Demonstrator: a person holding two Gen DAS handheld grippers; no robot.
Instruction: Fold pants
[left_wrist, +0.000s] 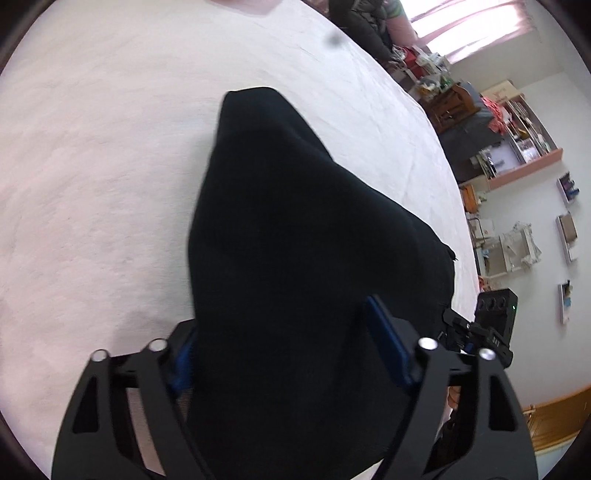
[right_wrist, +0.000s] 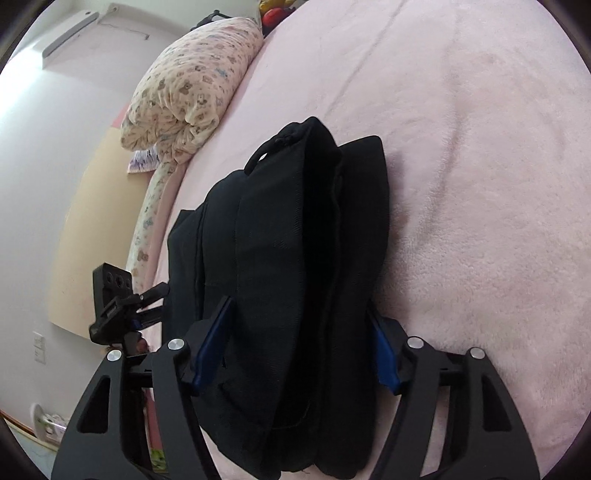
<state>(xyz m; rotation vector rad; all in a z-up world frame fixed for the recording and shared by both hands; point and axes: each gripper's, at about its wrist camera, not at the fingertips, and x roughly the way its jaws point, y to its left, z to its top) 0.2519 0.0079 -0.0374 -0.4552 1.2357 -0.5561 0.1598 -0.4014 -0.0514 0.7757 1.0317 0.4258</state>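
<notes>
On the pink bed (right_wrist: 480, 184), my left gripper (left_wrist: 284, 354) and right gripper (right_wrist: 295, 347) each clamp the folded black pants (right_wrist: 288, 240).

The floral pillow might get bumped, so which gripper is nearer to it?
Left. The left gripper grips the pants at the edge facing the floral pillow; the right gripper clamps the pants farther from it.

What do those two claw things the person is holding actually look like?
Both look alike. The left gripper and right gripper each have two black, angular finger arms with long cut-out slots and round silver bolt heads at the joints. The fingertips carry flat blue pads. Seen from the other side, each tool has a boxy black block with round holes mounted on top. No cables or sleeves are visible.
</notes>
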